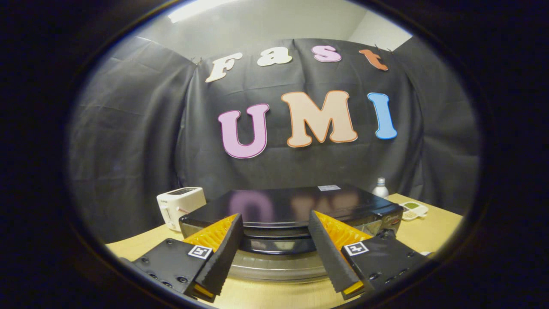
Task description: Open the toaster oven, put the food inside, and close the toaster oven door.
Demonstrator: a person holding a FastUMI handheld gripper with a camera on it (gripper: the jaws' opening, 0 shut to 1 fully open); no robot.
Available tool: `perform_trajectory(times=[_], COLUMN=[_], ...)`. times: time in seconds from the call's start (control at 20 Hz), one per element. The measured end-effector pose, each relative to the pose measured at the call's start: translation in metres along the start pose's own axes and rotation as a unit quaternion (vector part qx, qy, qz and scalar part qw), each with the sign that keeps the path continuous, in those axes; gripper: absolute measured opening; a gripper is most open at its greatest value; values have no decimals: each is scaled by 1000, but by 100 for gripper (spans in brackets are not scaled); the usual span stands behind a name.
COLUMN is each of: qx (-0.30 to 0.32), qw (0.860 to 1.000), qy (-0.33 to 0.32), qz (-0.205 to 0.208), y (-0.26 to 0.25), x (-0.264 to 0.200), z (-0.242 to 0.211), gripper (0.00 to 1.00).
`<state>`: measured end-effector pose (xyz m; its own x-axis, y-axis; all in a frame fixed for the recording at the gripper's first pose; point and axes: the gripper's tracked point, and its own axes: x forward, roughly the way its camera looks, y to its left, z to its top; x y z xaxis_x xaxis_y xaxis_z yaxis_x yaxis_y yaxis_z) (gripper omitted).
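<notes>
Gripper (274, 223) spread wide, fingers empty, flanking the toaster oven's (296, 206) door handle (276, 245); white toaster (180, 206) beyond, left; bottle (380, 188) beyond, right.

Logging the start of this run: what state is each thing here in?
Toaster oven: door shut, handle facing the fingers.
Gripper: open, fingers either side of the door handle, holding nothing.
White toaster: upright, slots look empty.
Bottle: upright, capped.
Small dish: holds something green.
</notes>
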<state>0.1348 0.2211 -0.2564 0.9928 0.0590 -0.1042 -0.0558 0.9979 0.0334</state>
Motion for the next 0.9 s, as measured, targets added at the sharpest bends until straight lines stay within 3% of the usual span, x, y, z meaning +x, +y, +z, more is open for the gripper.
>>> perform_trajectory(times=[0.9], qx=[1], qw=[1000], qy=[3], qz=[10], y=[1], x=[-55], z=[-16], gripper=[95])
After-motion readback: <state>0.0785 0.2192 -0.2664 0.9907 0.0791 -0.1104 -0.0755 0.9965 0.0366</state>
